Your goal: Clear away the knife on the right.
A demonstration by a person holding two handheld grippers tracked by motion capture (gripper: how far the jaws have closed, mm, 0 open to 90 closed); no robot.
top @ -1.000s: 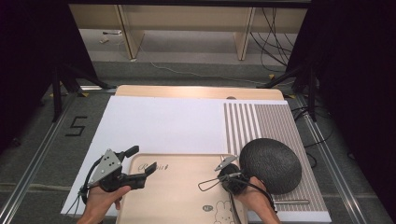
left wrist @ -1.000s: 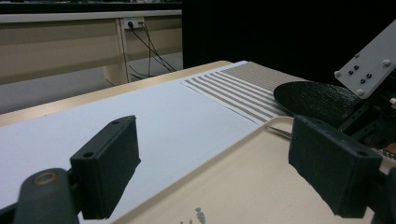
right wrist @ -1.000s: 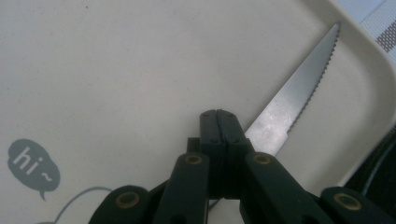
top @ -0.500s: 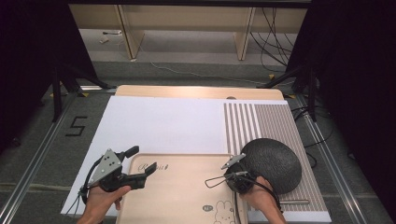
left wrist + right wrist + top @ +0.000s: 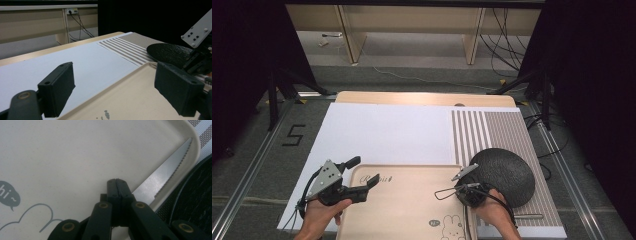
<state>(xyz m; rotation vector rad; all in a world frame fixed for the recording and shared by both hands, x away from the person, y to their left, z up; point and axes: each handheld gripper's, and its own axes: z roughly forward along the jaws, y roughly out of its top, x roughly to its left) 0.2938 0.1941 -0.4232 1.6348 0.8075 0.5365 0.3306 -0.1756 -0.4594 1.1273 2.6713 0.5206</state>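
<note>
A beige tray (image 5: 407,210) with a rabbit drawing lies at the table's front edge. A black round plate (image 5: 507,172) sits to its right on a striped placemat (image 5: 497,130). My left gripper (image 5: 364,172) hovers open over the tray's left rim, and in the left gripper view (image 5: 117,92) nothing is between its jaws. My right gripper (image 5: 467,192) points down at the tray's right side with its jaws shut on each other (image 5: 117,182). A serrated knife blade (image 5: 165,172) runs out from under them along the tray's rim (image 5: 196,150), beside the plate (image 5: 197,202).
A white mat (image 5: 382,132) covers the table's left and middle beyond the tray. A thin grey utensil (image 5: 527,216) lies on the placemat's front edge. Cables and shelf legs stand on the floor behind the table.
My right gripper has shifted a little to the right, toward the black plate. The left gripper has kept still.
</note>
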